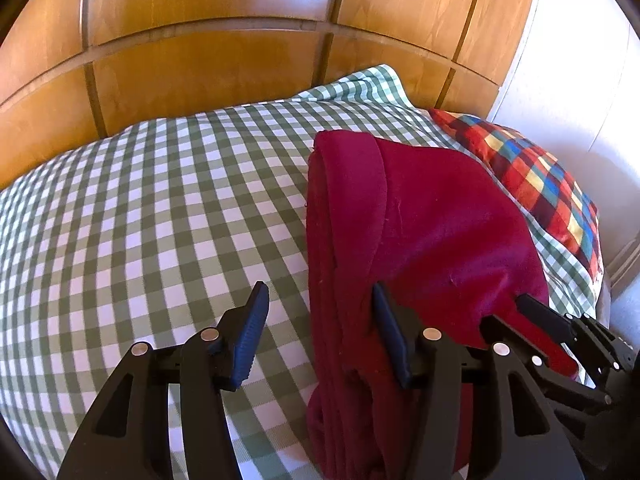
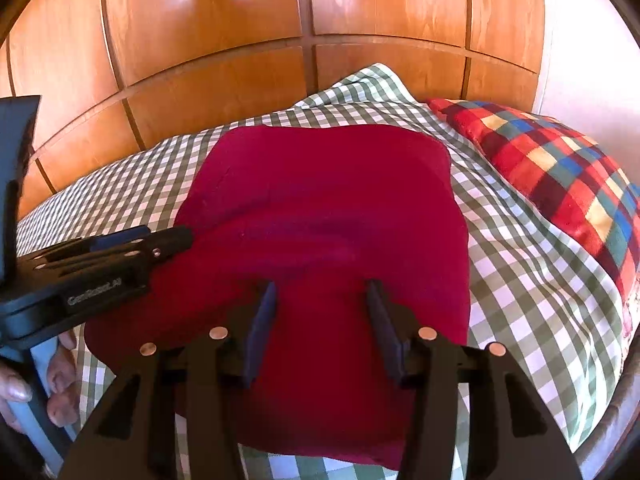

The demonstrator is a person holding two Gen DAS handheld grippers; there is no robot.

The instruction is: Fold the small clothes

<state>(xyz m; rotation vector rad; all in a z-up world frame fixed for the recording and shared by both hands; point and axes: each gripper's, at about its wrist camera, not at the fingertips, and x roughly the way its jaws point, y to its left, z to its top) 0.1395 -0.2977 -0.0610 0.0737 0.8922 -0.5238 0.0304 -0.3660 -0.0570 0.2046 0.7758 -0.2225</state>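
While both jaws gape, red garment (image 2: 328, 216) lies under right hand-held gripper (image 2: 322, 330).

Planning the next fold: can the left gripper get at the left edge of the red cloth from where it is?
Probably yes. The left gripper is open and straddles the near left edge of the red cloth, one finger over the checked sheet, nothing between. The right gripper hovers further right.

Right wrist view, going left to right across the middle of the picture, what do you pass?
Left gripper → red garment → green checked bedcover → multicoloured plaid pillow.
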